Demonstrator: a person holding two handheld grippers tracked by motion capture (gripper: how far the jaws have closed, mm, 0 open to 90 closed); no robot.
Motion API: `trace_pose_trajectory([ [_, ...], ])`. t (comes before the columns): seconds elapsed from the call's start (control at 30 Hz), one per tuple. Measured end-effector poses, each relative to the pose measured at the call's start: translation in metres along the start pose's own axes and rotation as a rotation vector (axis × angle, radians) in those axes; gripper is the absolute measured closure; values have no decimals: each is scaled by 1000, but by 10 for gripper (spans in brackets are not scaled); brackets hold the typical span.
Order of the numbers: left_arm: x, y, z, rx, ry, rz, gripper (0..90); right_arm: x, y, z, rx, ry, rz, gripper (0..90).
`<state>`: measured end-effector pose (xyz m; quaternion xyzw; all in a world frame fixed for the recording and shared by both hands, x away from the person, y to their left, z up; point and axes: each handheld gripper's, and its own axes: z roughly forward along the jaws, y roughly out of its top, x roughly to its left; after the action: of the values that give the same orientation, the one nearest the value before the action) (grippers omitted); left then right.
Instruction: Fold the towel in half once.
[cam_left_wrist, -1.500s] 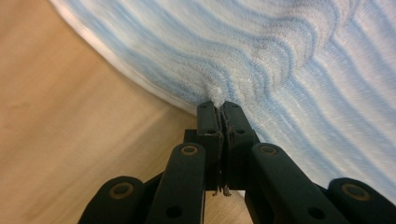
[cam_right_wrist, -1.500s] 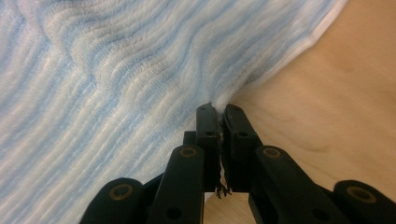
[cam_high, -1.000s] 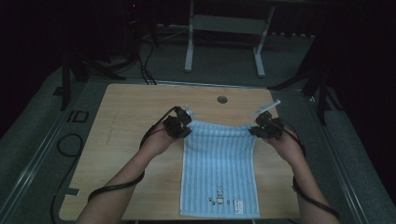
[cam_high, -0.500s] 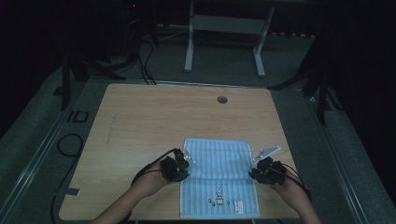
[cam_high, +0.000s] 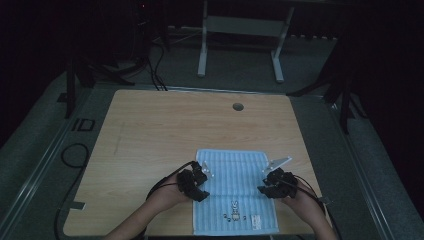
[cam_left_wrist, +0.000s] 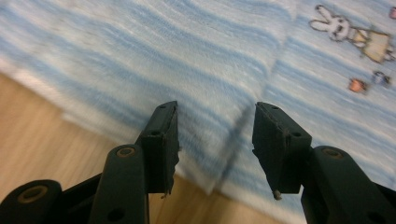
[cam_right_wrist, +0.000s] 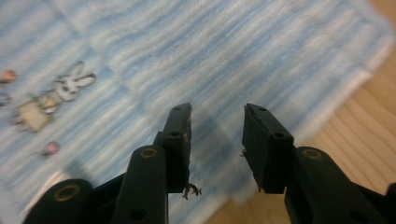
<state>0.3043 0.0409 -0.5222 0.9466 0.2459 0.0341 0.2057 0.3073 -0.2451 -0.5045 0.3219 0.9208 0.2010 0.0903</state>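
Up close, towel (cam_left_wrist: 224, 56) rabbit (tiny overhead) — sharp.

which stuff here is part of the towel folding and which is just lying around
In the job:
- blue striped towel, folded over on itself
- left gripper, open at the towel's left edge
- right gripper, open at its right edge

Lying about:
- wooden table
- black cable on the floor

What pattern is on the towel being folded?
Light blue and white stripes on the towel, with a small rabbit print; clearest in the left gripper view.
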Motion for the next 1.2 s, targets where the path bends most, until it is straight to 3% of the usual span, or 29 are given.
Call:
trace_pose_trajectory([
  [0.13,6,4,5,-17,0,-9,515,-7,5,20,69,0,-15,566],
  [0.3,16,13,9,-23,-1,-19,514,-21,11,23,73,-1,5,511],
  [0.5,30,23,13,-28,14,-38,513,-40,16,28,68,34,42,475],
  [0.7,25,26,14,-1,51,-17,486,-44,21,30,70,21,43,470],
  [0.73,23,25,13,8,47,-2,486,-43,20,30,65,20,45,470],
  [0.9,25,23,6,8,8,-27,487,-45,18,23,46,40,63,454],
  [1.03,38,30,-22,-28,52,-34,487,-47,21,7,8,44,50,454],
  [1.1,42,32,-27,-39,67,-44,486,-49,23,3,3,37,47,454],
  [1.13,55,37,-32,-44,95,-63,485,-57,30,-4,-6,4,48,454],
  [1.2,69,44,-34,-48,116,-90,458,-68,39,-10,-22,-9,69,455],
])
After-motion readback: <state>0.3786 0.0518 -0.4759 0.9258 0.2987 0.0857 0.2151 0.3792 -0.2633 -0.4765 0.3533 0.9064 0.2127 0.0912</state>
